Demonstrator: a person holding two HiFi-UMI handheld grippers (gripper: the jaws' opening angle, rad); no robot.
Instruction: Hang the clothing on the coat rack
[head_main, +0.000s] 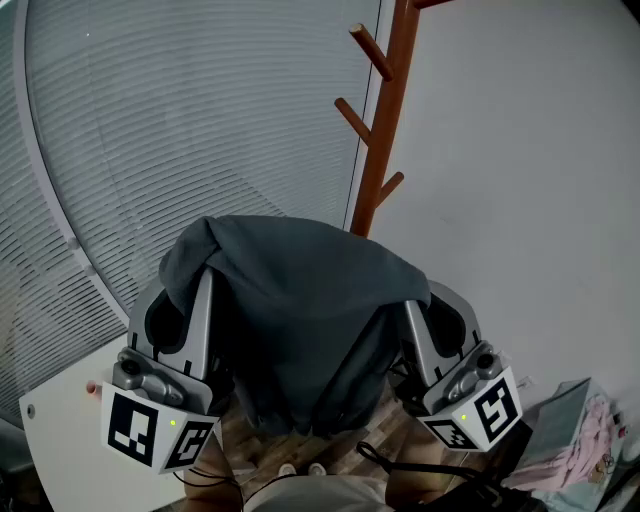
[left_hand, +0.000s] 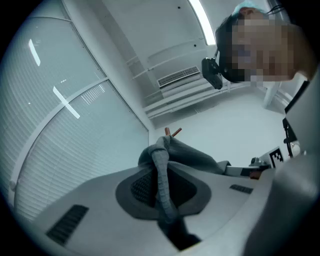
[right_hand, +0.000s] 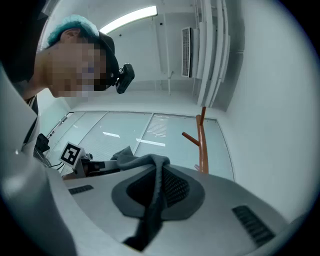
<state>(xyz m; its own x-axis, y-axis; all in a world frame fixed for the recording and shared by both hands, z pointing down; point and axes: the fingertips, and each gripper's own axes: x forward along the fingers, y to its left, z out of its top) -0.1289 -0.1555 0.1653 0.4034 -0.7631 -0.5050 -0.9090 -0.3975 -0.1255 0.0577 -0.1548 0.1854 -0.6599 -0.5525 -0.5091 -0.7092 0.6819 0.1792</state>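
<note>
Dark grey garment (head_main: 300, 300) held up between two grippers, below the coat rack (head_main: 385, 120)

Left gripper (left_hand: 161, 175) has its fingers (left_hand: 75, 200) clamped on a ribbed fold; right gripper (right_hand: 155, 187) pinches another fold the same way; the cloth drapes over both at centre frame; the rack stands upper right, apart from it; pink cloth (head_main: 585, 440) lies by a pale box (head_main: 560, 405) lower right, whether inside I cannot tell.

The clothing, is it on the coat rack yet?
No, the left gripper and right gripper hold the clothing away from the coat rack.
</note>
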